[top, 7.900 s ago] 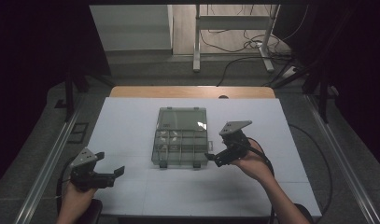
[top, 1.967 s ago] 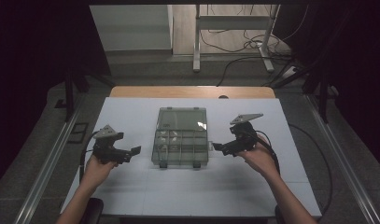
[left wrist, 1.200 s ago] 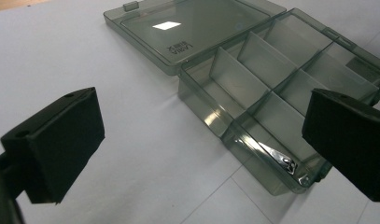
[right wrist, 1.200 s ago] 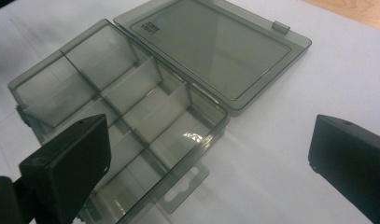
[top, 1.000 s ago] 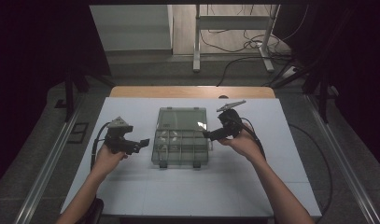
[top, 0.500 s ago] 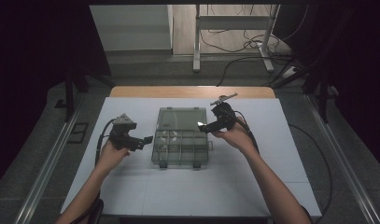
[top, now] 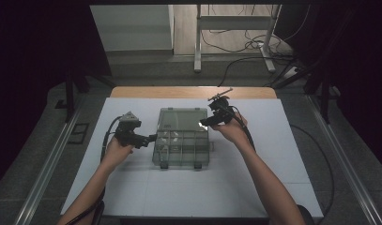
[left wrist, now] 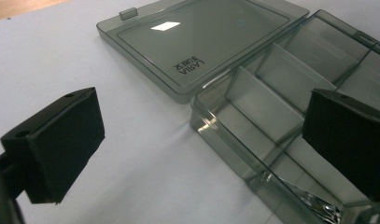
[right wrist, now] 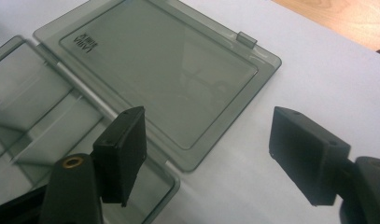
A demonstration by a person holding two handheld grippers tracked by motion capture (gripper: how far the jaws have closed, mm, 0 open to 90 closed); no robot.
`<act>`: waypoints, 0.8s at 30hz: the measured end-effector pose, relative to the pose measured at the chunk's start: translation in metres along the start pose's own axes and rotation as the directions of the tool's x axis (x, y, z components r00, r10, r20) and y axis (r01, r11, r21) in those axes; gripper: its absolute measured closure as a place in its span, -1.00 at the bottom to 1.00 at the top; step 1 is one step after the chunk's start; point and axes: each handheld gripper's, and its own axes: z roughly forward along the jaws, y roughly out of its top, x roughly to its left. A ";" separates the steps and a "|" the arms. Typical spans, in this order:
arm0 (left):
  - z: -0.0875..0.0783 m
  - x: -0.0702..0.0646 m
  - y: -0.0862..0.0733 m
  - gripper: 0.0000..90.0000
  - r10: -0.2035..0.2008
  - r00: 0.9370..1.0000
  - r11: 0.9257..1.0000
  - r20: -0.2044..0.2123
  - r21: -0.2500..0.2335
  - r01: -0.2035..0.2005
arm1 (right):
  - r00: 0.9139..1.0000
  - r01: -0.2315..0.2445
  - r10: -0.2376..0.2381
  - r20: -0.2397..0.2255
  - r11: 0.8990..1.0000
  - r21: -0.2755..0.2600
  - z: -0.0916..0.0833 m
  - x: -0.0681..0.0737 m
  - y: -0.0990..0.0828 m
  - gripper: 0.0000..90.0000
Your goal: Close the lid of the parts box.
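Both hands moved in toward the box since earlier; right claw's jaws have just been closing, nothing between them.

High view: smoky clear organizer box point(top: 181, 145) mid-table point(top: 273, 187), lid point(top: 181, 119) flat open behind it. Left claw point(top: 148, 138) at box's left edge, right claw point(top: 203, 123) over lid's right corner.

Left gripper view: jaws wide apart, gripping nothing, one jaw over box compartments, metal piece point(left wrist: 313, 200) inside near compartment.

Right gripper view: jaws part open, empty, astride lid's corner.
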 end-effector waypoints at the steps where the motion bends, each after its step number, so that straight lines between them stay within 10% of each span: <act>1: 0.001 0.000 0.001 -1.00 0.002 1.000 1.000 0.001 0.002 -0.002 | 1.000 -0.009 0.009 0.000 1.000 0.005 0.002 -0.001 0.001 -0.31; 24: 0.032 0.001 0.008 -1.00 0.020 1.000 0.999 0.007 0.043 -0.021 | 0.994 -0.090 0.082 0.067 0.989 0.121 0.049 -0.018 0.006 0.57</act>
